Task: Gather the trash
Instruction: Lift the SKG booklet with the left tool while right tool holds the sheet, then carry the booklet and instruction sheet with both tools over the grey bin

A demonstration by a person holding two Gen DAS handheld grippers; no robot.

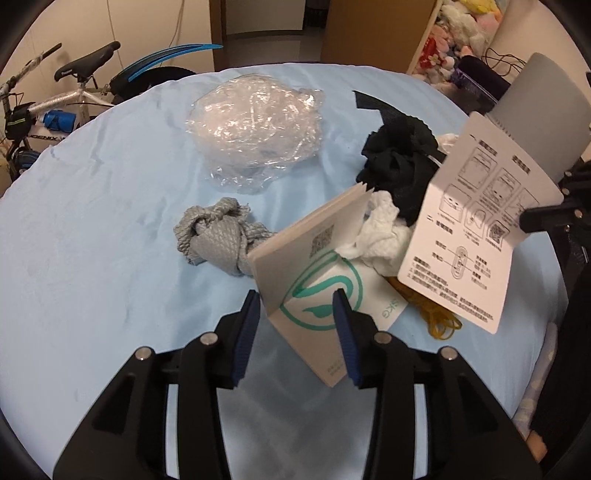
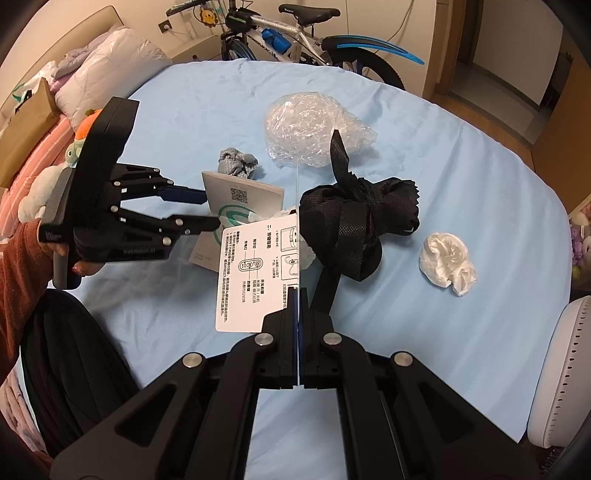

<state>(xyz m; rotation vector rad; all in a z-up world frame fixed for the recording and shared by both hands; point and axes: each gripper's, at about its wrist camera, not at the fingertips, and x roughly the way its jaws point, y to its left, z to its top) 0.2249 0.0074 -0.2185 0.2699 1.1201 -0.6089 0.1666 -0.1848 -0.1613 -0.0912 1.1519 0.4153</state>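
Note:
My left gripper [image 1: 295, 306] is open, its jaws on either side of a white booklet with a green logo [image 1: 314, 266] that stands tilted on the blue sheet; it also shows in the right wrist view [image 2: 243, 201]. My right gripper [image 2: 297, 295] is shut on a white instruction leaflet [image 2: 255, 273], held above the sheet; the leaflet shows at the right of the left wrist view [image 1: 476, 225]. Nearby trash: crumpled clear plastic [image 1: 255, 129], a grey knotted cloth [image 1: 218, 236], black fabric [image 2: 354, 225], crumpled white tissue [image 2: 447, 262] and yellow rubber bands [image 1: 439, 317].
The blue sheet [image 1: 92, 240] covers a bed. A bicycle [image 2: 295, 29] stands beyond the far edge. Pillows and plush toys [image 2: 85, 122] lie at the left. A white round device [image 2: 561, 369] sits at the right edge. A shelf of plush toys [image 1: 454, 37] is behind.

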